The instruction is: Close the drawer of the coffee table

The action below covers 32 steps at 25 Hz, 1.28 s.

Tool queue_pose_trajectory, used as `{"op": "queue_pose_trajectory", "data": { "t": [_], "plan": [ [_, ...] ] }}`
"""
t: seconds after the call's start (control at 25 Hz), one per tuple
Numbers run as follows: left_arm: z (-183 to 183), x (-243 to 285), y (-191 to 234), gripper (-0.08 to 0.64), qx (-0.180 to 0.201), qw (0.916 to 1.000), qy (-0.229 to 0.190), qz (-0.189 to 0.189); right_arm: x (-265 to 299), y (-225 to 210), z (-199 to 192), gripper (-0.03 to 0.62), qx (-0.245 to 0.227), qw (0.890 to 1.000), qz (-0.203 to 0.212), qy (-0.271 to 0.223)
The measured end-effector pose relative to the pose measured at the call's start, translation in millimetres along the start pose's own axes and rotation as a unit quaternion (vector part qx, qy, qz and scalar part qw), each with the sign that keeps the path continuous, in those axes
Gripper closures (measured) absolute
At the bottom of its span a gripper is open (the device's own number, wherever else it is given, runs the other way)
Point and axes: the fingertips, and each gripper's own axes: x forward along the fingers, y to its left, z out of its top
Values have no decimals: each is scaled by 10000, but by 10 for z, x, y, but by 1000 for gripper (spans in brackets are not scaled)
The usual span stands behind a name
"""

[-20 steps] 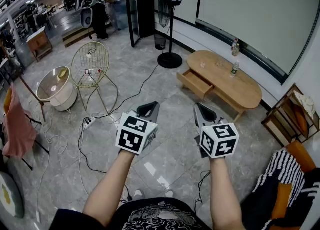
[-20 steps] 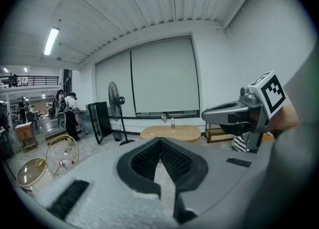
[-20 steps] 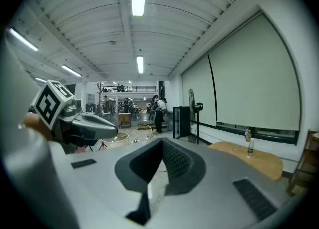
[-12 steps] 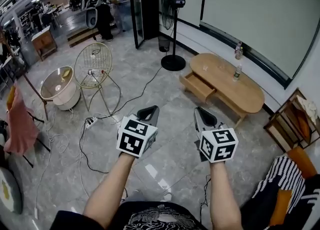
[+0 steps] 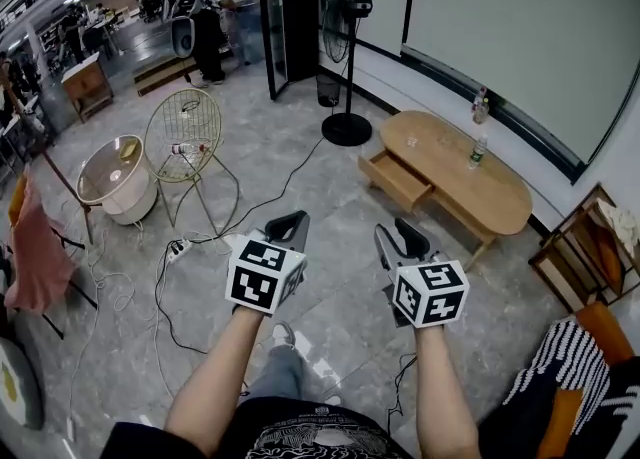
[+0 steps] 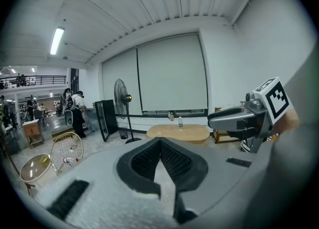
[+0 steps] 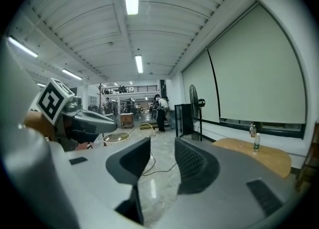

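Observation:
The oval wooden coffee table [image 5: 470,182] stands by the far wall, right of centre in the head view, with its drawer [image 5: 398,180] pulled out toward the room. Two bottles [image 5: 478,152] stand on its top. Both grippers are held up over the floor well short of the table. My left gripper [image 5: 290,220] is shut with nothing in it; its pads meet at the tips [image 6: 160,142]. My right gripper [image 5: 400,240] is open and holds nothing [image 7: 162,148]. The table [image 6: 179,132] lies straight ahead in the left gripper view, and at the right edge [image 7: 264,157] in the right gripper view.
A standing fan [image 5: 343,47] and a black cabinet [image 5: 286,32] stand beyond the table's left end. A wire stand [image 5: 182,127], a round side table [image 5: 115,175], a power strip [image 5: 178,245] and cables lie to the left. A wooden rack [image 5: 585,247] is at right. People [image 5: 205,2] stand far back.
The view has shifted as the person steps forward; a leg and shoe now show below the arms. Both grippers sit slightly lower and further left in the head view.

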Motion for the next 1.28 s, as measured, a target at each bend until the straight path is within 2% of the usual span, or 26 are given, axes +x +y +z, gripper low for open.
{"op": "queue_pose_trajectory", "data": {
  "t": [0.32,0.44,0.84,1.08,1.28],
  "plan": [
    [-1,754,755,558,-56,10000,-42,-60,910,-304,-55,354,-6,9998,-170,94],
    [33,1164,1101,558,-32,9996,-30,-277,1347,-470,-43,342,55,9989,-432,162],
    [389,2360,2335,558,115,9960,26,-884,2876,-737,362,301,182,9954,-892,295],
    [408,2748,2737,558,105,9925,72,-1216,3395,-815,463,279,196,9921,-1180,369],
    [458,2994,2870,558,175,9891,63,-1459,3596,-919,535,259,229,9890,-1415,356]
  ]
}}
